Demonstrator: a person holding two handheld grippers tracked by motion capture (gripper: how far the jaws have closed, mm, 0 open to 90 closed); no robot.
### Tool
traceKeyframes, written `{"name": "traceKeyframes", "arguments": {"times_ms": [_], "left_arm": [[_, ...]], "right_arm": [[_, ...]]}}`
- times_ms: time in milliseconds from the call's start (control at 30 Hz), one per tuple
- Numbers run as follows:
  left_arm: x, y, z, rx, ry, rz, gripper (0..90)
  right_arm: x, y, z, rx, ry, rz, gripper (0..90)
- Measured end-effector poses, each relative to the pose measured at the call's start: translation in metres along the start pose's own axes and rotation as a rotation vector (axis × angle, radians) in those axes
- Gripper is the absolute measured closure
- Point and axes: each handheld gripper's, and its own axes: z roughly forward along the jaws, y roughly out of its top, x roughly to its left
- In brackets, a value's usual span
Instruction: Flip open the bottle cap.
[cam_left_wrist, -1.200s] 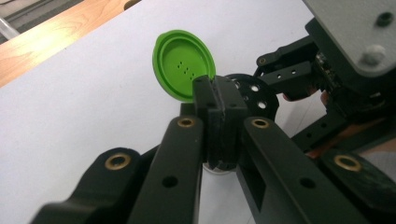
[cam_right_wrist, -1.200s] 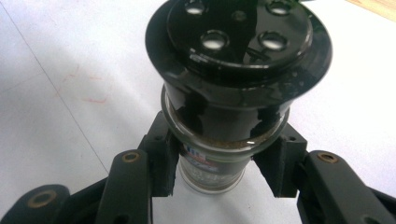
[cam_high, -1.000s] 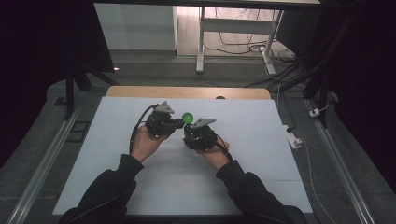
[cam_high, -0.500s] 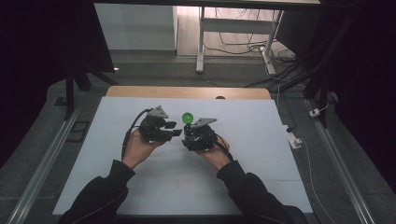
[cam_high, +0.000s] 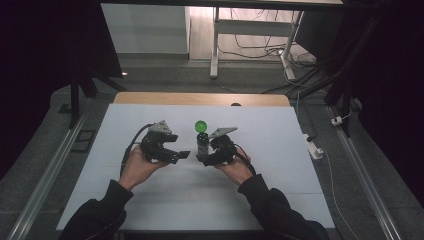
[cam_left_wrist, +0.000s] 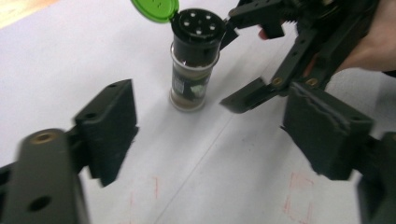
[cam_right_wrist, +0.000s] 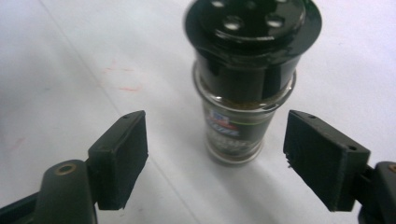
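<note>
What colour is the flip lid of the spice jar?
The flip lid is bright green, open above the black shaker top; the left gripper view shows it best.

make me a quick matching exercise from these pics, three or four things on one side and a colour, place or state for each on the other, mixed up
Things:
1. spice jar
2. flip lid
3. left tongs
4. right tongs

States:
a. green, swung open
b. open, off to one side of the jar, nothing between the jaws
c. upright on the white table
d. open, jaws either side of the jar, pads not touching it

Pairs: 1-c, 2-a, 3-b, 4-d
</note>
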Motion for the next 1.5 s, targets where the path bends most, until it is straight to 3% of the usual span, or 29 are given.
{"name": "traceKeyframes", "arguments": {"times_ms": [333,533,800,1033,1233,1400,1500], "left_arm": [[-0.005,-0.022,-0.012,0.018,-0.011,-0.062,5.8],[-0.011,-0.035,-0.024,0.016,-0.013,-0.072,3.0],[-0.019,-0.051,-0.042,-0.009,-0.013,-0.096,0.3],[-0.022,-0.070,-0.060,-0.039,-0.018,-0.146,0.0],[-0.026,-0.084,-0.076,-0.056,-0.007,-0.160,0.0],[-0.029,-0.098,-0.087,-0.066,0.026,-0.167,0.0],[-0.031,-0.106,-0.094,-0.073,0.039,-0.176,0.0]], "right_arm": [[0.009,-0.002,-0.020,0.001,0.049,-0.009,12.3],[0.012,-0.003,-0.032,-0.014,0.069,-0.006,7.6],[0.016,-0.016,-0.052,0.013,0.088,0.003,2.2],[0.018,-0.028,-0.078,-0.014,0.095,0.022,1.7],[0.018,-0.038,-0.101,-0.039,0.085,0.032,1.7],[0.015,-0.051,-0.119,-0.050,0.059,0.043,1.4],[0.014,-0.061,-0.129,-0.054,0.019,0.048,0.6]]}}
